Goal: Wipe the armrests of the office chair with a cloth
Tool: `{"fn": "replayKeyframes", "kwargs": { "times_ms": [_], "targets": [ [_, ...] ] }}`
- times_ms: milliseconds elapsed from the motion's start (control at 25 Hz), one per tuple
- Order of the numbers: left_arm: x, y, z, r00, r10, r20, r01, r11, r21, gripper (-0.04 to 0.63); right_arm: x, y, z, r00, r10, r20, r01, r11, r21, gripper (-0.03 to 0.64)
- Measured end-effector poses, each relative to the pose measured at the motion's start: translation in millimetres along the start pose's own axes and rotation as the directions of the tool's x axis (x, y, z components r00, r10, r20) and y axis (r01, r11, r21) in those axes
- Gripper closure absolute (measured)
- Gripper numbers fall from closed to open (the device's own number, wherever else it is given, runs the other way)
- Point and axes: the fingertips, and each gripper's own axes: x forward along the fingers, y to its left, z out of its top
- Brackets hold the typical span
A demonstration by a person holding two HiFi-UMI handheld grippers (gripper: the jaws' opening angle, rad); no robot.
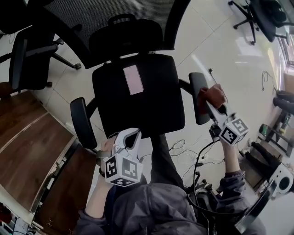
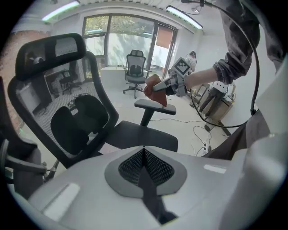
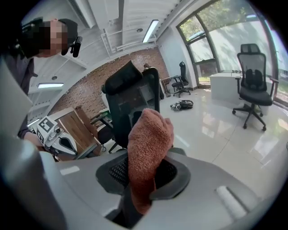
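- Two grippers are in play, one in each of the person's hands, each with a cube of square markers.
- The left gripper (image 1: 130, 137) is held low, close to the person's body, just off the front edge of the seat. Its two jaws are pressed together with nothing between them.
- The right gripper (image 1: 216, 106) reaches out further to the person's right. Its jaws pinch one rust-orange cloth (image 1: 212, 94), and the bunched fabric sticks up past their tips.
- The cloth sits over the armrest on the person's right (image 1: 197, 89), about midway along the pad and towards its outer edge. From the left gripper view it seems to touch the top of the pad.
- The office chair (image 1: 138, 98) in front of the person is black, with a mesh back and a headrest. It has two armrests, and the other armrest (image 1: 82, 122), on the person's left, is bare and close to the left gripper.
- One pale pink flat rectangle (image 1: 133, 79) lies on the seat near its back edge. I cannot tell what it is.
- A wooden desk (image 1: 27, 137) stands just left of the chair.
- Loose cables (image 1: 188, 153) trail on the glossy white floor between the chair and the person.
- Two more black office chairs stand further off, one chair at the left (image 1: 27, 55) by the desk and one chair at the right (image 1: 259, 13), well apart across the floor.
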Motion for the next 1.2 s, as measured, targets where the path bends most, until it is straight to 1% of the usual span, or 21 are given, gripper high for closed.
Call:
{"fn": "replayKeyframes", "kwargs": {
  "times_ms": [40, 120, 240, 320, 400, 480, 560, 640, 720, 880, 1040, 1200],
  "targets": [
    [-6, 4, -7, 1.0, -0.003, 0.002, 0.003, 1.0, 0.006, 0.58, 10, 11, -7, 1.0, -0.022, -0.005, 0.022, 1.0, 0.007, 0.529],
    [-15, 12, -23, 1.0, -0.011, -0.004, 0.011, 1.0, 0.02, 0.58, 33, 25, -32, 0.994, -0.101, -0.03, 0.102, 0.994, 0.03, 0.529],
    [-26, 21, -45, 1.0, -0.024, -0.016, 0.024, 0.999, 0.031, 0.58, 64, 29, -71, 0.967, -0.246, -0.064, 0.251, 0.964, 0.088, 0.529],
    [-29, 28, -57, 0.999, -0.027, -0.017, 0.027, 0.999, 0.031, 0.58, 83, 22, -92, 0.933, -0.35, -0.077, 0.358, 0.926, 0.122, 0.529],
    [-33, 34, -70, 0.999, -0.032, -0.028, 0.033, 0.999, 0.029, 0.58, 101, 11, -113, 0.894, -0.437, -0.099, 0.447, 0.881, 0.153, 0.529],
    [-36, 36, -82, 0.998, -0.043, -0.044, 0.045, 0.999, 0.025, 0.58, 118, -1, -136, 0.858, -0.495, -0.134, 0.512, 0.843, 0.165, 0.529],
    [-33, 39, -89, 0.997, -0.053, -0.049, 0.054, 0.998, 0.025, 0.58, 134, -19, -150, 0.829, -0.536, -0.162, 0.558, 0.816, 0.151, 0.529],
    [-29, 41, -93, 0.997, -0.063, -0.051, 0.064, 0.998, 0.025, 0.58, 148, -38, -161, 0.805, -0.563, -0.187, 0.589, 0.796, 0.141, 0.529],
    [-27, 42, -99, 0.996, -0.071, -0.058, 0.072, 0.997, 0.023, 0.58, 159, -52, -171, 0.794, -0.572, -0.206, 0.605, 0.778, 0.17, 0.529],
    [-20, 41, -100, 0.995, -0.079, -0.061, 0.08, 0.996, 0.028, 0.58, 176, -69, -177, 0.811, -0.547, -0.205, 0.584, 0.769, 0.26, 0.529],
    [-21, 39, -99, 0.994, -0.083, -0.066, 0.086, 0.996, 0.032, 0.58, 169, -64, -167, 0.796, -0.575, -0.19, 0.606, 0.755, 0.25, 0.529],
    [-26, 38, -82, 0.996, -0.078, -0.042, 0.08, 0.996, 0.041, 0.58, 141, -50, -136, 0.784, -0.61, -0.113, 0.615, 0.741, 0.269, 0.529]
  ]
}}
